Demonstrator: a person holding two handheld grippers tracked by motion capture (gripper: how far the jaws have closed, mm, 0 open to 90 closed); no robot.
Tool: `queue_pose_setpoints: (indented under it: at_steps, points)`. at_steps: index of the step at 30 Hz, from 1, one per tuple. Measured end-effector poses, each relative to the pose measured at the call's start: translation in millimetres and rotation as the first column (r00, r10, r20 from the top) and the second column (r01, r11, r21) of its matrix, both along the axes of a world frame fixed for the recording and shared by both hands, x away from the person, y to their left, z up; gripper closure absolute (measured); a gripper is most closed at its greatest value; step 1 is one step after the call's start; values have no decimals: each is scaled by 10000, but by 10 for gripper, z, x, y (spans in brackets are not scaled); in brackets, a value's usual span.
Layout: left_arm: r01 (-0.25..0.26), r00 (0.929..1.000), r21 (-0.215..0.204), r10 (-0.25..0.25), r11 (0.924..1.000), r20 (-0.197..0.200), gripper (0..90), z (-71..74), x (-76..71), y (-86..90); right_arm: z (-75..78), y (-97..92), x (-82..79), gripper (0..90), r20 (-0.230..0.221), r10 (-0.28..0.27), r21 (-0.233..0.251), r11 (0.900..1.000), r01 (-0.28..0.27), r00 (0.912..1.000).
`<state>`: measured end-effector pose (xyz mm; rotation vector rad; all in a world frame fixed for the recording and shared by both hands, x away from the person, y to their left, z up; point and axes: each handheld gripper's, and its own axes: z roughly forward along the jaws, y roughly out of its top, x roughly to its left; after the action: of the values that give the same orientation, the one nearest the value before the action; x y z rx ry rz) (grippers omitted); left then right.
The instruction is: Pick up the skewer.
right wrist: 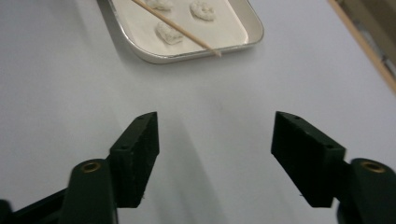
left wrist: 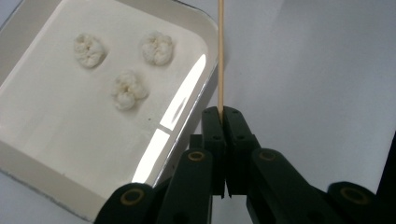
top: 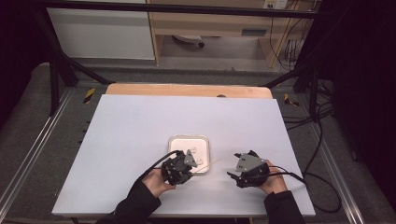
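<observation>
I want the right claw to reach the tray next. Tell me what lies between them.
Nothing visible: bare table separates the open right claw from the tray. The stick is over the tray's near rim.
</observation>
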<state>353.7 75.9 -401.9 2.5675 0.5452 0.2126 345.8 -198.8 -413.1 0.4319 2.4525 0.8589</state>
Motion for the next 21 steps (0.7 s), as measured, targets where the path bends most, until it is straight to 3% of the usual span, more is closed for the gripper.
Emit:
queue_pose_setpoints:
  at_steps: [4, 8, 15, 21]
  points:
    - [-343, 9993, -530, 349, 9980, 107, 885, -1, -23, 139, -27, -69, 29, 222, -794, -673, 690, 9950, 728, 9946]
    - [-704, 9970, -1034, 735, 9921, 260, 884, -5, -47, 271, -37, -121, 58, 165, -1652, -1093, 1367, 9817, 1325, 9802]
    - [-1358, 9870, -1859, 1492, 9731, 602, 884, -31, -105, 479, -44, -106, 102, 120, -2318, -1425, 1992, 9613, 1903, 9623]
    - [-1789, 9780, -2340, 1986, 9556, 635, 884, -61, -147, 646, -36, -53, 172, 114, -3119, -1453, 2691, 9342, 2340, 9390]
